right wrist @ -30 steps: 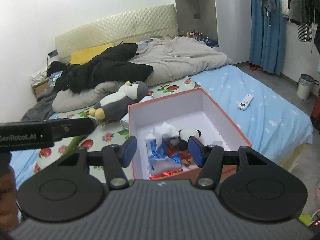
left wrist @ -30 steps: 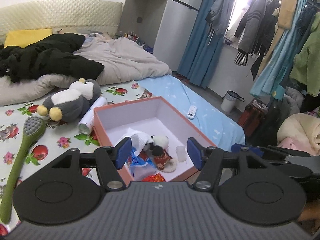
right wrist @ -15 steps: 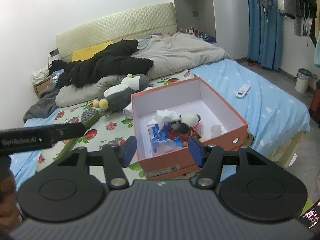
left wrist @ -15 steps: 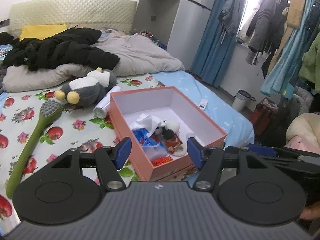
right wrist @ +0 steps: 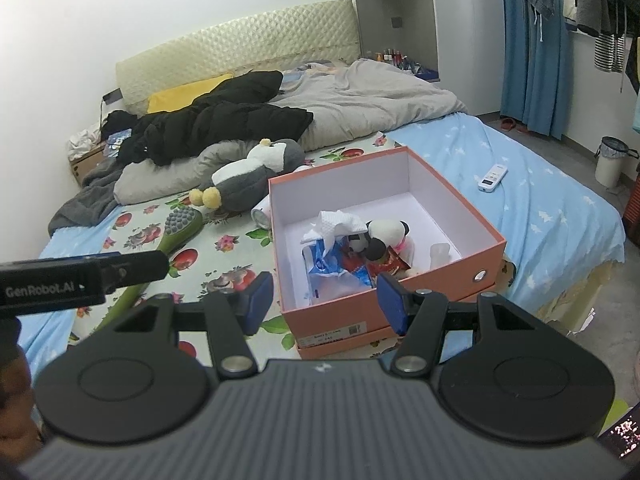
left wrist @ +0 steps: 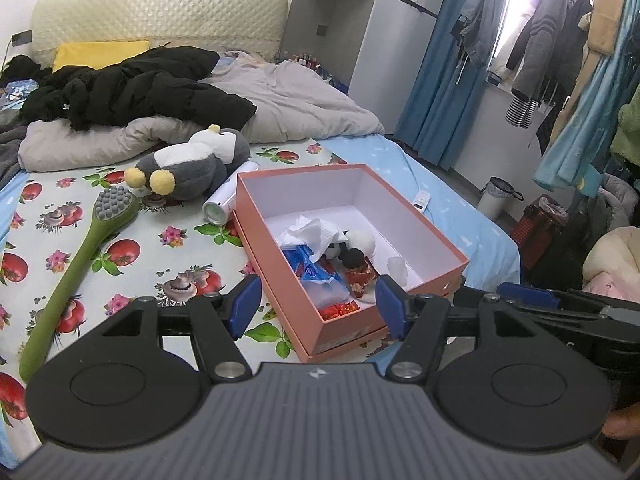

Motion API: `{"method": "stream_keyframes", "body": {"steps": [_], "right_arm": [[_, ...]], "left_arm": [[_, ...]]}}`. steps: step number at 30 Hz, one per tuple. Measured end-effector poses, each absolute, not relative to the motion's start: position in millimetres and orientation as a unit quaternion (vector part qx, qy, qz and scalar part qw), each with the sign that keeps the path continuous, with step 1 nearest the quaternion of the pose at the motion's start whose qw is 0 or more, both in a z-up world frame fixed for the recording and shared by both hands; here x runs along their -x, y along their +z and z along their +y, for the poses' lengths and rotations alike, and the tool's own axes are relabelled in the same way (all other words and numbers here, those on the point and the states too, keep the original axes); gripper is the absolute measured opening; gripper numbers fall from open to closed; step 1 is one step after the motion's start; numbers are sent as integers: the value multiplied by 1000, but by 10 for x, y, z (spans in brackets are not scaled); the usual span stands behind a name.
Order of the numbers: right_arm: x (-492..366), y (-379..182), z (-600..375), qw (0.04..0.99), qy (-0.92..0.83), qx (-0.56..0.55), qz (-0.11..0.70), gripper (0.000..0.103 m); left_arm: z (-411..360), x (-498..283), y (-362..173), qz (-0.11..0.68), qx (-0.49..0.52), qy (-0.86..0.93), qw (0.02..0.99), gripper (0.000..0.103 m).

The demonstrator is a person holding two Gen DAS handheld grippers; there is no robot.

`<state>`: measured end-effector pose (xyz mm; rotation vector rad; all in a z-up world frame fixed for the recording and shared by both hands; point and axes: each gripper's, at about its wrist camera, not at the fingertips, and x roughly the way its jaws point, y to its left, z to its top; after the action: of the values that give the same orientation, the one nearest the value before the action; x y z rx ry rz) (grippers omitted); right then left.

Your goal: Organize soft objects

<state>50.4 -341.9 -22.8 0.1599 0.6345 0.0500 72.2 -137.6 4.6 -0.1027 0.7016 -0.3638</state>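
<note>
A grey-and-white plush penguin with yellow pompom feet lies on its side on the fruit-print bedsheet, just beyond the far-left corner of an open salmon-pink cardboard box and touching a white cylindrical can that rests against the box wall. The toy looks light, limp and squashy; its plump grey belly or a wing seems the surest place to pinch, since the round feet could slip free. Inside the box sit a small black-and-white plush panda, crumpled white tissue and blue and red wrappers. A long green silicone-headed brush lies on the sheet left of the penguin; a black padded jacket and grey duvet are heaped behind it, and a white remote control rests on the blue sheet to the right. The left gripper and right gripper both hover short of the box, tongs spread wide and holding nothing.
</note>
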Motion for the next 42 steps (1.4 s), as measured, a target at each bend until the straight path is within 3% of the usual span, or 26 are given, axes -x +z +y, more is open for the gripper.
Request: {"method": "stream_keyframes", "body": {"steps": [23, 28, 31, 35, 37, 42], "right_arm": [[-512, -244, -3454, 948, 16, -75, 310, 60], [-516, -244, -3465, 948, 13, -73, 310, 60], [-529, -253, -3490, 947, 18, -71, 312, 60], [-530, -264, -3519, 947, 17, -79, 310, 97], [-533, -266, -3518, 948, 15, -76, 309, 103], [-547, -276, -3518, 948, 9, -73, 310, 103]], "left_arm": [[-1394, -751, 52, 341, 45, -178, 922, 72], [-1400, -752, 47, 341, 44, -178, 922, 79], [-1411, -764, 38, 342, 39, -178, 922, 92], [-1400, -784, 23, 342, 46, -173, 922, 100], [-1390, -795, 16, 344, 47, -169, 922, 102], [-1400, -805, -5, 352, 36, -155, 922, 102]]}}
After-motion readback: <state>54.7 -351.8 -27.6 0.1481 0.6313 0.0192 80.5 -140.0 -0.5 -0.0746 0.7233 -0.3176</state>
